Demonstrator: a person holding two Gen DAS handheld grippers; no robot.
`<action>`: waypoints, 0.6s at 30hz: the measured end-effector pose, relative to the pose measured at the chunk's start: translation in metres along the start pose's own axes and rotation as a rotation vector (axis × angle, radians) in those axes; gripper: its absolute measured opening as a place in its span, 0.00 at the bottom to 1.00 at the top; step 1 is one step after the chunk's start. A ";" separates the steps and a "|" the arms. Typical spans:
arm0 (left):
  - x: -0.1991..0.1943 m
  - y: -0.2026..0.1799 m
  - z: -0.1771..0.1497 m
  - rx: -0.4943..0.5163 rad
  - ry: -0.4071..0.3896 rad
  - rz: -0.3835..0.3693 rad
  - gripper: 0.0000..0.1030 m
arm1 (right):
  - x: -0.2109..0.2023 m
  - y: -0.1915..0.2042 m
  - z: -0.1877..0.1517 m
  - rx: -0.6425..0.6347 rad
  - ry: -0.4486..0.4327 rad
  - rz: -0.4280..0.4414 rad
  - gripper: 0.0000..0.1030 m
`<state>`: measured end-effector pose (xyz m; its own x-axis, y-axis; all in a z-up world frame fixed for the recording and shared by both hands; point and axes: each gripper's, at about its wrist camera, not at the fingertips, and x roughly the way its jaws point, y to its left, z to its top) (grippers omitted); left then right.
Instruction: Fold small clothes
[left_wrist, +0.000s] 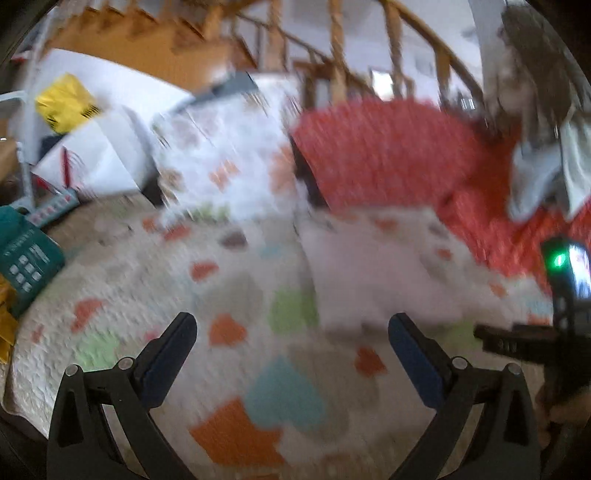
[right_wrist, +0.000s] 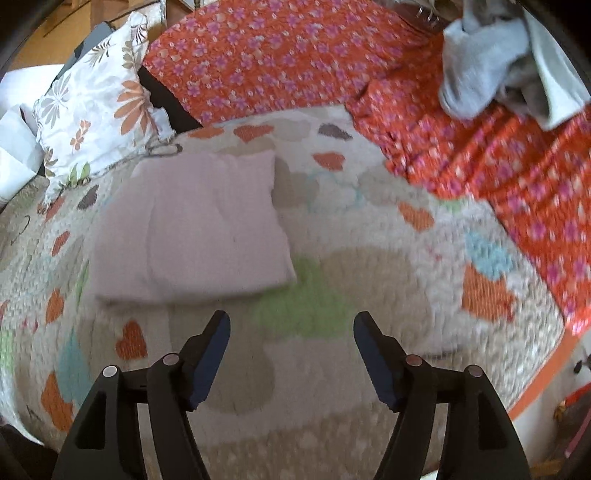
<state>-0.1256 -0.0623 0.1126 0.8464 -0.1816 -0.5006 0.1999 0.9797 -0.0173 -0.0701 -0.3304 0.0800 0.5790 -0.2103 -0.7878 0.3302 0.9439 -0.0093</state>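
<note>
A pale pink folded garment (right_wrist: 192, 225) lies flat on the heart-patterned quilt (right_wrist: 332, 295); it also shows, blurred, in the left wrist view (left_wrist: 369, 277). My right gripper (right_wrist: 291, 325) is open and empty, hovering just in front of the garment's near edge. My left gripper (left_wrist: 291, 325) is open and empty above the quilt (left_wrist: 184, 295), with the garment ahead and to the right. A heap of grey and pale clothes (right_wrist: 495, 70) lies at the back right on the red flowered cover (right_wrist: 295, 55); the heap also shows in the left wrist view (left_wrist: 543, 177).
A floral pillow (right_wrist: 99, 107) stands at the back left. In the left wrist view, white boxes (left_wrist: 96, 155), a yellow packet (left_wrist: 66, 103) and a teal box (left_wrist: 26, 258) crowd the left side. The other gripper's body (left_wrist: 565, 295) with a green light is at the right edge.
</note>
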 end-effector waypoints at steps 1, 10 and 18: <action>0.003 -0.004 -0.003 0.016 0.017 -0.010 1.00 | 0.001 0.000 -0.007 0.001 0.015 0.004 0.72; 0.029 -0.015 -0.021 0.040 0.148 -0.034 1.00 | 0.004 0.012 -0.026 -0.062 0.035 -0.005 0.72; 0.049 -0.010 -0.031 0.012 0.256 -0.015 1.00 | 0.008 0.026 -0.026 -0.103 0.038 0.001 0.73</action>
<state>-0.1012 -0.0781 0.0612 0.6911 -0.1675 -0.7031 0.2190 0.9756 -0.0172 -0.0766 -0.3009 0.0578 0.5499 -0.2013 -0.8106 0.2497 0.9658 -0.0704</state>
